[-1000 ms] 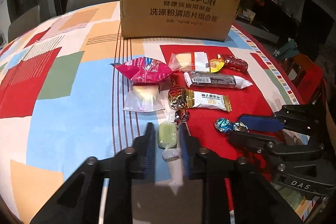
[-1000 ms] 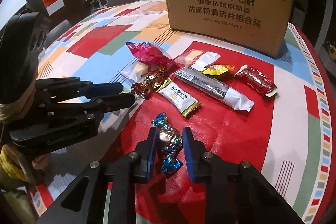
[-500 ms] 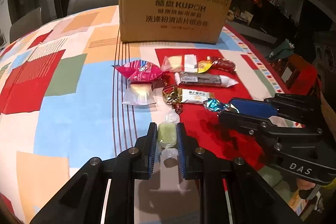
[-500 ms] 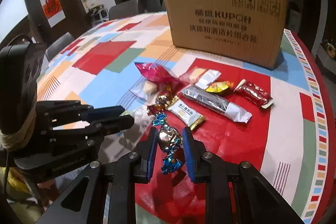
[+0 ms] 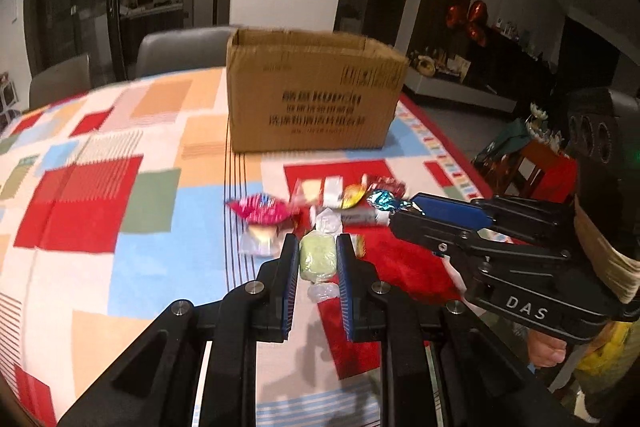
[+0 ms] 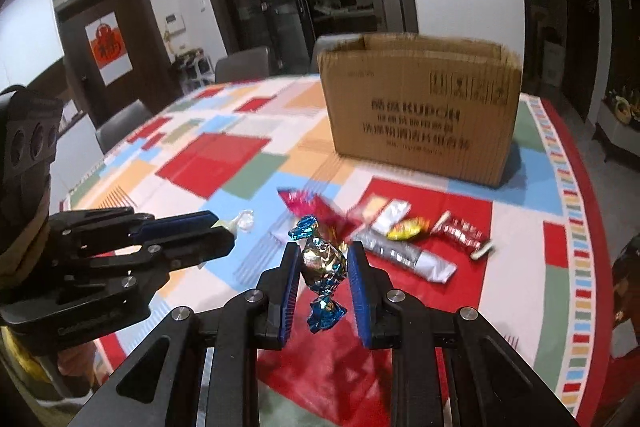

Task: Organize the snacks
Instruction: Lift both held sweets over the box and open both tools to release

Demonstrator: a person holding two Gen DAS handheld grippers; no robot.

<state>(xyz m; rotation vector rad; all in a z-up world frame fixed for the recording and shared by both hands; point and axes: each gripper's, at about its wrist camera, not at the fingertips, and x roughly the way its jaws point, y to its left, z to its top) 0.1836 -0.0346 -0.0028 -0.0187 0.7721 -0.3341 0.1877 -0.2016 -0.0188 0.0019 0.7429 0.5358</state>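
Note:
My left gripper [image 5: 318, 254] is shut on a pale green candy in a clear wrapper [image 5: 318, 259], held above the table. My right gripper [image 6: 323, 261] is shut on a blue and gold foil candy [image 6: 322, 263], also lifted. The right gripper shows in the left wrist view [image 5: 404, 211] with the foil candy [image 5: 382, 200] at its tip. The left gripper shows at the left of the right wrist view [image 6: 224, 233]. An open cardboard box [image 5: 314, 99] stands at the back of the table; it also shows in the right wrist view [image 6: 420, 107]. Several snacks lie between: a pink packet [image 5: 262, 211], a silver bar [image 6: 404, 255], a red packet [image 6: 460, 231].
The round table has a patchwork cloth [image 5: 100, 187] of red, blue, orange and green. Grey chairs [image 5: 176, 49] stand behind it. Dark cabinets and shelves with ornaments [image 5: 472, 23] are at the right. A yellow packet [image 6: 408, 228] and a white packet [image 6: 392, 213] lie among the snacks.
Both grippers have risen from the table with their candies and tilted up, so the box's open top and the room now show.

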